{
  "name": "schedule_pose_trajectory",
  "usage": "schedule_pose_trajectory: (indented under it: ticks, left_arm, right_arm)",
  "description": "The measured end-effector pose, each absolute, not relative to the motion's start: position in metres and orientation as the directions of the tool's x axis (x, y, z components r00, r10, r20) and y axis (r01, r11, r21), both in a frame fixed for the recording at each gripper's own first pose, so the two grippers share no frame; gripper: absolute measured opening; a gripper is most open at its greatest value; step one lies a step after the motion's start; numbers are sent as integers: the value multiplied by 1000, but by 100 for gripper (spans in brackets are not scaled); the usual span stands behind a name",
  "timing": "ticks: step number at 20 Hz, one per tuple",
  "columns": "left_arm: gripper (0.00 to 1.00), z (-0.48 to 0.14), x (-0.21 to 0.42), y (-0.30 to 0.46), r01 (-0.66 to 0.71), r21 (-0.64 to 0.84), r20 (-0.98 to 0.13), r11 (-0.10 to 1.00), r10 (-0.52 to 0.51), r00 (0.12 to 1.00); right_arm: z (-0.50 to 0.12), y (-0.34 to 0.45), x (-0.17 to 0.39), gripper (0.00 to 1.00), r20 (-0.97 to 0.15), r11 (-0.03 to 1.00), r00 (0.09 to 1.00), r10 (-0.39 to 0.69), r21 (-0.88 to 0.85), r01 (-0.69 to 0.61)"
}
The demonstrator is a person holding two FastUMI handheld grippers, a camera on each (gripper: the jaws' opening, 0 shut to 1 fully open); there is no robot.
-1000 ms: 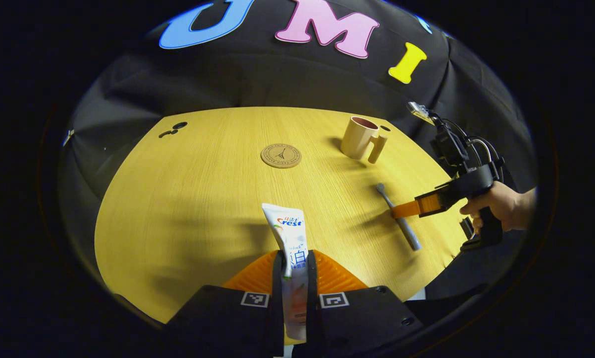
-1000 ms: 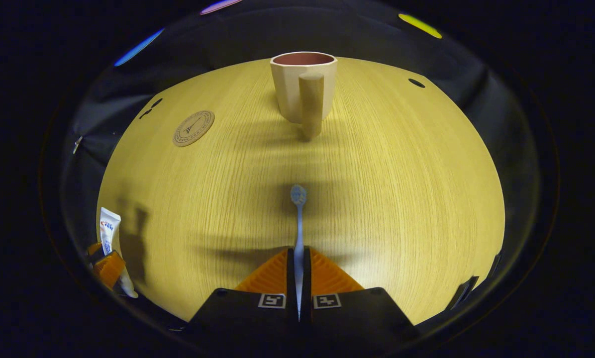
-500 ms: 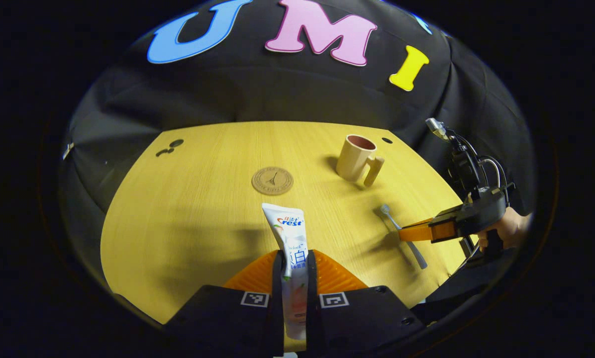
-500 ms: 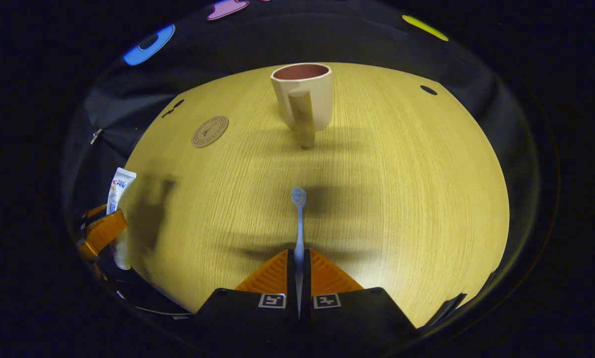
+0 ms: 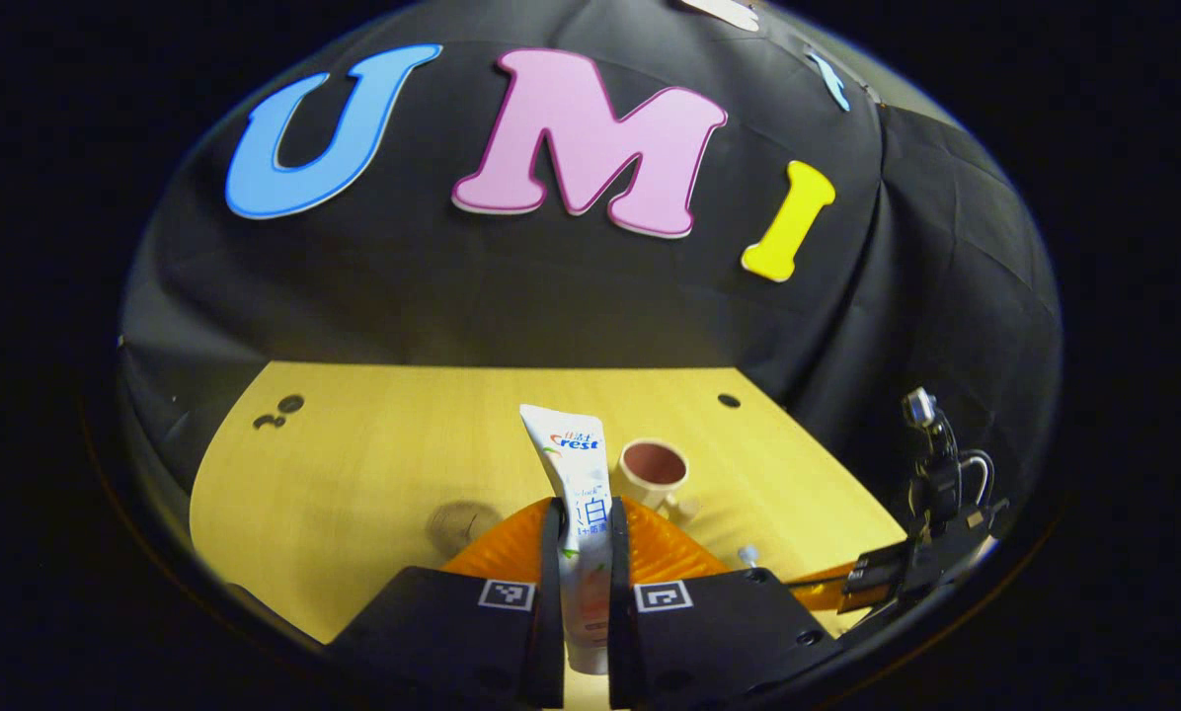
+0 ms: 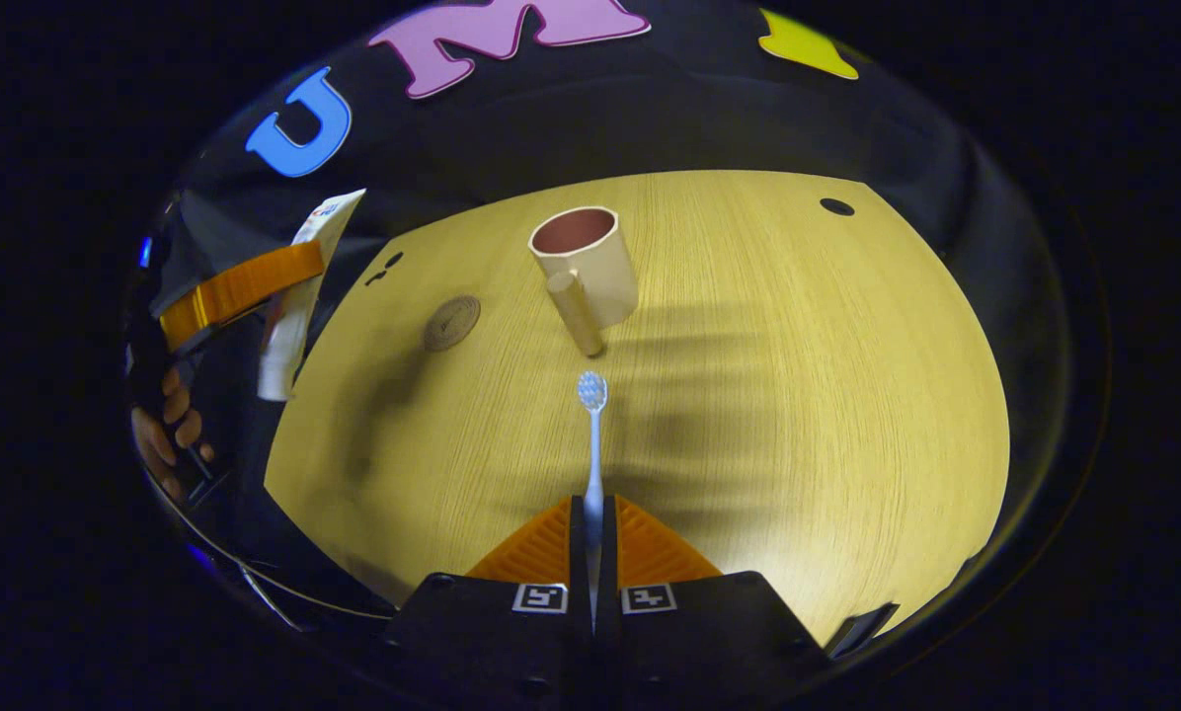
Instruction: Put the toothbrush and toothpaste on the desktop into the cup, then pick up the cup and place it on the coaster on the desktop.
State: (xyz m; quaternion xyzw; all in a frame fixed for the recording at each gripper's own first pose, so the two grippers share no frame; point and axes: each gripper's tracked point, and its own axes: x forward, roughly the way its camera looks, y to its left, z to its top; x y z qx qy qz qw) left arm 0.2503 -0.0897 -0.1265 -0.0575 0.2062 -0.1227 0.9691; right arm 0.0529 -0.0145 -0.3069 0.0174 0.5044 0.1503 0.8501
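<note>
My left gripper (image 5: 583, 523) squeezes the toothpaste (image 5: 578, 484) tight between both fingers, and the tube is up in the air above the desk (image 5: 373, 444). My right gripper (image 6: 591, 518) pinches the toothbrush (image 6: 592, 434) by its handle, with the brush head pointing at the cup (image 6: 584, 262). The cup stands upright on the desk. The round coaster (image 6: 451, 323) lies flat near the cup, on its left in the right gripper view.
</note>
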Motion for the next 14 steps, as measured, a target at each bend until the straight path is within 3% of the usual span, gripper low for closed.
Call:
schedule_pose_trajectory:
  ticks: [7, 14]
  left_arm:
    - [22, -90, 339, -173, 358, -191, -171, 914, -390, 905]
    - [23, -139, 405, -200, 351, -198, -122, 915, -378, 918]
  right_arm:
    - [-273, -51, 88, 5, -792, 942, 513, 332, 244, -232]
    - [-299, -87, 87, 5, -841, 936, 425, 335, 244, -254]
